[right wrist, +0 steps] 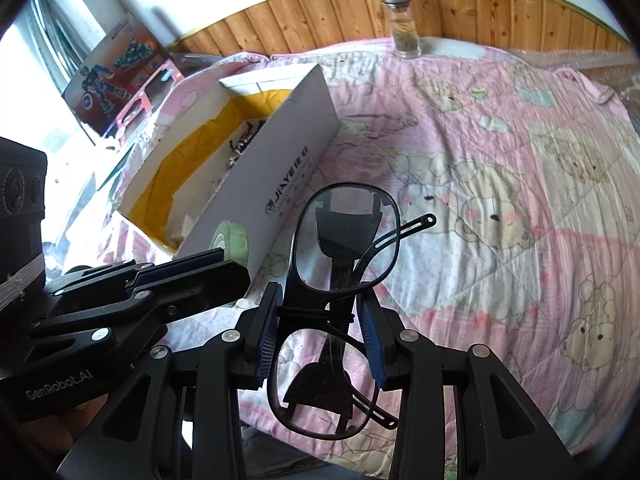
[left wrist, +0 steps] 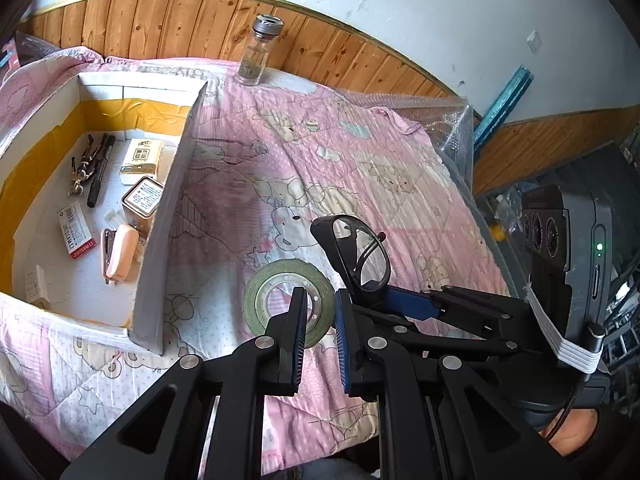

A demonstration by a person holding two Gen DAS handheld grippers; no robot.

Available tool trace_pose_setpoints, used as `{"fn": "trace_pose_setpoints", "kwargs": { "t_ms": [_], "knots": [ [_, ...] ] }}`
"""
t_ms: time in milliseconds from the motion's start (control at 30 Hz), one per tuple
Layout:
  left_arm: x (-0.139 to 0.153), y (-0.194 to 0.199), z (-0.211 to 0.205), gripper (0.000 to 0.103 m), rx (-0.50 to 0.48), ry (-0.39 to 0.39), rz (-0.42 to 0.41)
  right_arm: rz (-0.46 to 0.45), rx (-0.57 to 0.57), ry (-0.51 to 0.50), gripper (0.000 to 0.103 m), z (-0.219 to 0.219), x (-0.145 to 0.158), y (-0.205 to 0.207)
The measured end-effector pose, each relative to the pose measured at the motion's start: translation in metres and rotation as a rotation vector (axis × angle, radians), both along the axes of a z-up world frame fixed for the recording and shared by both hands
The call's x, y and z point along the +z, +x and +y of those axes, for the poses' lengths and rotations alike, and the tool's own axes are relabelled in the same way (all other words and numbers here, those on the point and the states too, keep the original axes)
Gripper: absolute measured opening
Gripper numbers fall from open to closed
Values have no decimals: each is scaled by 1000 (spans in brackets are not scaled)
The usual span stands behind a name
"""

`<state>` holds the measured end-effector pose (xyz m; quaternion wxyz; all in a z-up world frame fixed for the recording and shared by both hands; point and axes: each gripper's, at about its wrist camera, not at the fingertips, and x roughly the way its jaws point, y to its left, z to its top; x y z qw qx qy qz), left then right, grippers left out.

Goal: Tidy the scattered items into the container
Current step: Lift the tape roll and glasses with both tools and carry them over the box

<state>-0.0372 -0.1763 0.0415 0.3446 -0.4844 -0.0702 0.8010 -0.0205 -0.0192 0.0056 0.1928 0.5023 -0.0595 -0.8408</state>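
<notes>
Black-framed glasses (right wrist: pixel 344 248), green tape roll (left wrist: pixel 289 304), pink bear-print quilt (left wrist: pixel 360 168), white box (left wrist: pixel 168 216) lined yellow.

Home bedroom. Bed covered by a pink cartoon-bear quilt (left wrist: pixel 360 168), wood-panelled wainscot (left wrist: pixel 168 20) under a white plaster wall (left wrist: pixel 440 12). Toy robot box (right wrist: pixel 116 72) by the bright window, bubble wrap (left wrist: pixel 452 120) at the bed edge.

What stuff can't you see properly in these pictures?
- Roll of tape, right wrist view: mostly hidden behind the left tool.
- Inside of the box, right wrist view: its near wall hides most items.
- Glasses, left wrist view: lower lens hidden behind the right tool.
- Jar contents, both views: too small to tell.
- Box label print: too small to read.
</notes>
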Motion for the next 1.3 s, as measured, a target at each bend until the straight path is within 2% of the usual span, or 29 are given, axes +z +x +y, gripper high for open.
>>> {"fn": "trace_pose_setpoints", "kwargs": {
  "t_ms": [900, 1300],
  "knots": [
    [28, -26, -84, 14, 128, 100, 20, 54, 133, 16, 40, -64, 35, -26],
    [37, -48, -123, 14, 198, 112, 43, 74, 187, 15, 40, -91, 47, -41]
  ]
}}
